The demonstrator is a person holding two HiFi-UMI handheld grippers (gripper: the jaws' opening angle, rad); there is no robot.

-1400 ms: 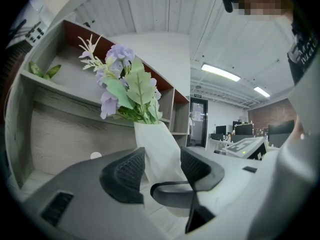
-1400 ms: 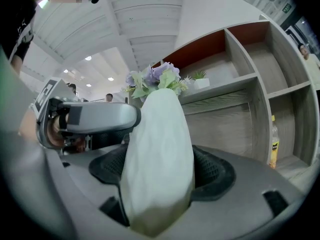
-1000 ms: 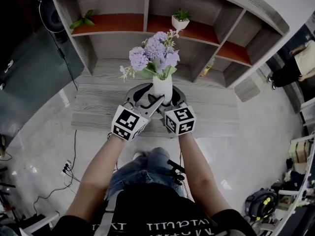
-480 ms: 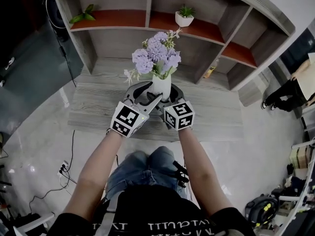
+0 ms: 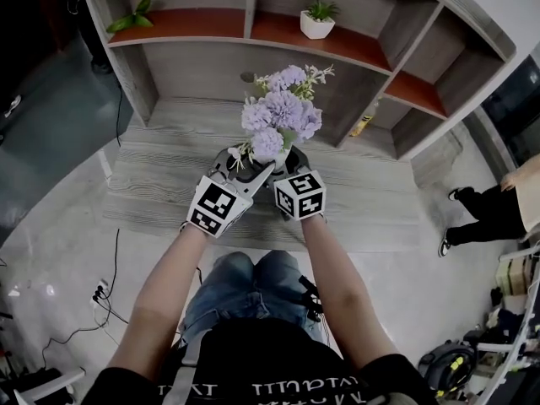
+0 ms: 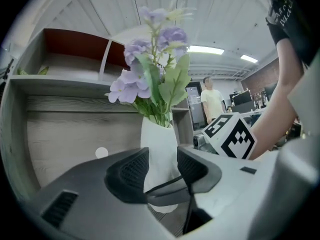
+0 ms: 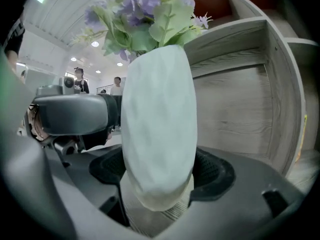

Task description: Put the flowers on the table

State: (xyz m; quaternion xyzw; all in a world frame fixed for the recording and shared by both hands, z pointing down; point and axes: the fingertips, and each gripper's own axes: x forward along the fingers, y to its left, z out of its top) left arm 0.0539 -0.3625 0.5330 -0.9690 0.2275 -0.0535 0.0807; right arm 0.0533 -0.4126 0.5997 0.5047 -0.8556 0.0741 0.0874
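As left hand-held gripper (image 6: 163, 170) closes, vase (image 7: 160, 124) between jaws.

Vase (image 7: 160, 124) of flowers (image 5: 283, 116) at the middle of a table (image 5: 371, 201), shelf unit (image 5: 251, 7) behind.
The flowers stand in the vase over the table, before the shelf unit. The left gripper (image 6: 160, 166), jaws closing, has the vase between them from the left; the right gripper (image 7: 160, 170) clasps it from the right. A potted plant (image 5: 318, 22) sits on an upper shelf; a person (image 5: 494, 213) stands right of the table.
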